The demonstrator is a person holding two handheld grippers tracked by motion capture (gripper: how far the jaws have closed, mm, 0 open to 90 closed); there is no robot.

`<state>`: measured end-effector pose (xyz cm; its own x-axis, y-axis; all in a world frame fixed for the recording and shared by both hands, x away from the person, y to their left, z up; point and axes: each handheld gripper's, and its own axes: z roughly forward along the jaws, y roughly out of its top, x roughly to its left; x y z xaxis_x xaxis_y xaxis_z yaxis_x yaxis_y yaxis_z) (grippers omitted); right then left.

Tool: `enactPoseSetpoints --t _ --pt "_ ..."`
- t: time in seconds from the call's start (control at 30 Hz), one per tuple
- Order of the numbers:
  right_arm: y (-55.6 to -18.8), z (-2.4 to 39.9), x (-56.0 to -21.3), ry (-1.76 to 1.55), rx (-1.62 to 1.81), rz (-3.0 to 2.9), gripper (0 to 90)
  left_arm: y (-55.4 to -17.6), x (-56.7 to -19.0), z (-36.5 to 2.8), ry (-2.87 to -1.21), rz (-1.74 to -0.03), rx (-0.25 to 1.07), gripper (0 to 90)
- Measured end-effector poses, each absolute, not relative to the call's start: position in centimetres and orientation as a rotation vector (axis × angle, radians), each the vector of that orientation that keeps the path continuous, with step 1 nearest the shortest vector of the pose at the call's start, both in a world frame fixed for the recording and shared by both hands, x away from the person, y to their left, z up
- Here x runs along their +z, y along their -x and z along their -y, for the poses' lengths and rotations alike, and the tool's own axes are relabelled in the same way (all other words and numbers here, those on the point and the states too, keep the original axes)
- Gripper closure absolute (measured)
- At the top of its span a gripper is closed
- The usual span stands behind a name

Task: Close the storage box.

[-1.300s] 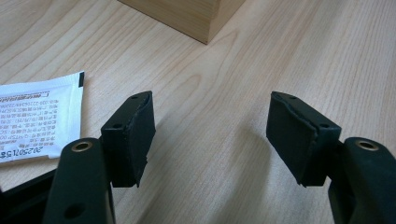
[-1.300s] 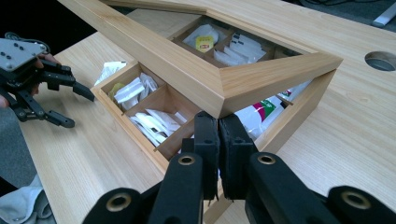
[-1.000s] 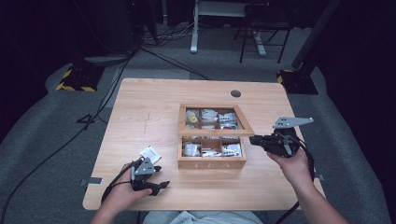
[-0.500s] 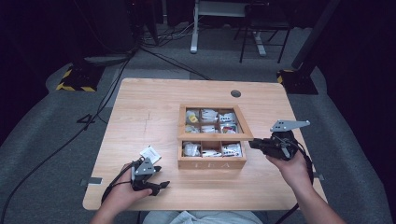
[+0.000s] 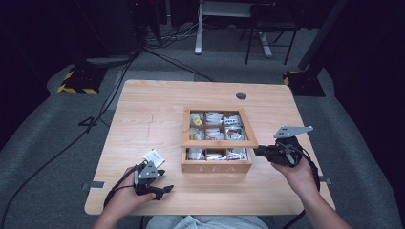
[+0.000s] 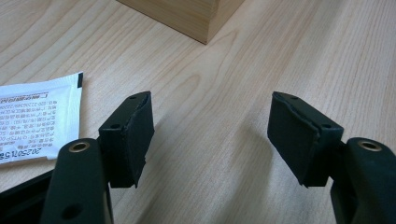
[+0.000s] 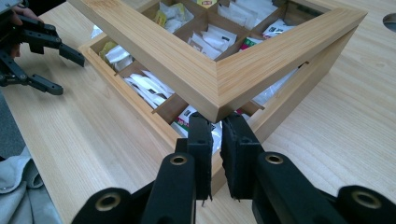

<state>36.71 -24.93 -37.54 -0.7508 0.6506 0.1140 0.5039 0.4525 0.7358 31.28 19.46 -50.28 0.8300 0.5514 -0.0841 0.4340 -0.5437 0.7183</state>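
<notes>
A wooden tea box (image 5: 217, 167) sits mid-table, its compartments holding several tea sachets. Its framed lid (image 5: 219, 143) hangs half raised over the box. In the right gripper view the lid's corner (image 7: 219, 79) rests just above my right gripper (image 7: 215, 126), whose jaws are shut with nothing between them. In the high view the right gripper (image 5: 255, 151) touches the lid's right front corner. My left gripper (image 5: 167, 183) lies open on the table at the front left. A white sachet (image 5: 154, 157) lies just beyond it, to the left of the jaws (image 6: 32, 121) in the left gripper view.
The table has a cable hole (image 5: 241, 95) behind the box. Bare wood stretches left of the box and along the front edge. A corner of the box (image 6: 187, 14) shows ahead of the left gripper. The left gripper (image 7: 70, 74) appears far left in the right gripper view.
The lid has come down toward the box, and my right gripper has dropped with its corner. The left gripper and the sachet have not moved.
</notes>
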Motion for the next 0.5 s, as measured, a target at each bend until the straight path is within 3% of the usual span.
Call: enactPoseSetpoints --t 0.5 --pt "-36.5 24.6 -38.7 -1.004 1.106 -2.566 80.1 -31.3 -50.3 -19.5 -2.230 -0.716 0.193 32.3"
